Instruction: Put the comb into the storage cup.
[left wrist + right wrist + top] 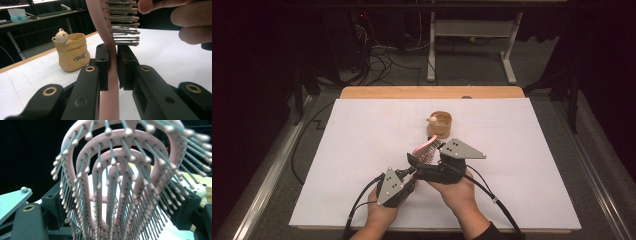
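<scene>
A pink hairbrush (pixel 426 149) with metal bristles is held up over the white table sheet (pixel 357 150), between my two hands. In the left gripper view my left gripper (pixel 113 53) is shut on the brush's handle (pixel 110 97), and the bristles point right toward the fingers of the person's other hand. My left gripper (pixel 412 162) comes in from the lower left. My right gripper (pixel 431 164) sits close against the bristle side. The brush head (pixel 117 133) faces the right gripper view and covers its jaws. A tan pot (pixel 440 124) with a small bear (pixel 60 37) stands just beyond.
The white sheet lies on a wooden tabletop (pixel 432 92). Behind the table, cables (pixel 382 60) lie on the floor and a desk frame (pixel 472 30) stands farther back. Black cables (pixel 362 200) trail from both grippers toward the near edge.
</scene>
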`<state>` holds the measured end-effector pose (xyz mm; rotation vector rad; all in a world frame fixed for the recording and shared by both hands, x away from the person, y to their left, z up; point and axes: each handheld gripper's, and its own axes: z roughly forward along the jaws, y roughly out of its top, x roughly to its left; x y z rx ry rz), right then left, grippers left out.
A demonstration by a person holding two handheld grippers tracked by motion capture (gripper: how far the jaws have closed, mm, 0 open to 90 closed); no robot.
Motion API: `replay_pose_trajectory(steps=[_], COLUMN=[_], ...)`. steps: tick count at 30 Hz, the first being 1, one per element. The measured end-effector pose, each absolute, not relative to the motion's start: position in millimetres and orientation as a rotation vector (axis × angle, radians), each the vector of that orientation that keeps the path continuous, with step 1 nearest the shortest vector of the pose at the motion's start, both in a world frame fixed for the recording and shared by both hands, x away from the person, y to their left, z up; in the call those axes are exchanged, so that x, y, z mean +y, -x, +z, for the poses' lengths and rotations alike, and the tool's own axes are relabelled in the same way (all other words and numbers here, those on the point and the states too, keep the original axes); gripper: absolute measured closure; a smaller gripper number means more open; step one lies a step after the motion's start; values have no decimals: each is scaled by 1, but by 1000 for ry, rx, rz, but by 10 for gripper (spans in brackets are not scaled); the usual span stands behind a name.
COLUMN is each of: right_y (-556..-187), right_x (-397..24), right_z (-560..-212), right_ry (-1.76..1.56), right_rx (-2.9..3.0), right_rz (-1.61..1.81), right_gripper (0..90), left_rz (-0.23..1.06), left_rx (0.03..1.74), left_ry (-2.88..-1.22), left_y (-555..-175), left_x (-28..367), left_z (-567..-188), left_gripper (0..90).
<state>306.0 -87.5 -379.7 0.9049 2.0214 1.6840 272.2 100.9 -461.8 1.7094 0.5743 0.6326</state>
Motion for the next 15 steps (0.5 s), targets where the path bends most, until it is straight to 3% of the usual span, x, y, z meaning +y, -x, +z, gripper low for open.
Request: replay_pose_trajectory(steps=[15], right_y=[-304], right_x=[-85], right_z=[-375], right_ry=[-880], right_rx=[2027], right_rz=[1664], right_gripper=[203], left_rz=[612], left_rx=[574], left_ry=[-1694], left_y=[-273], left_x=[103], left_z=[-460], left_gripper=[784])
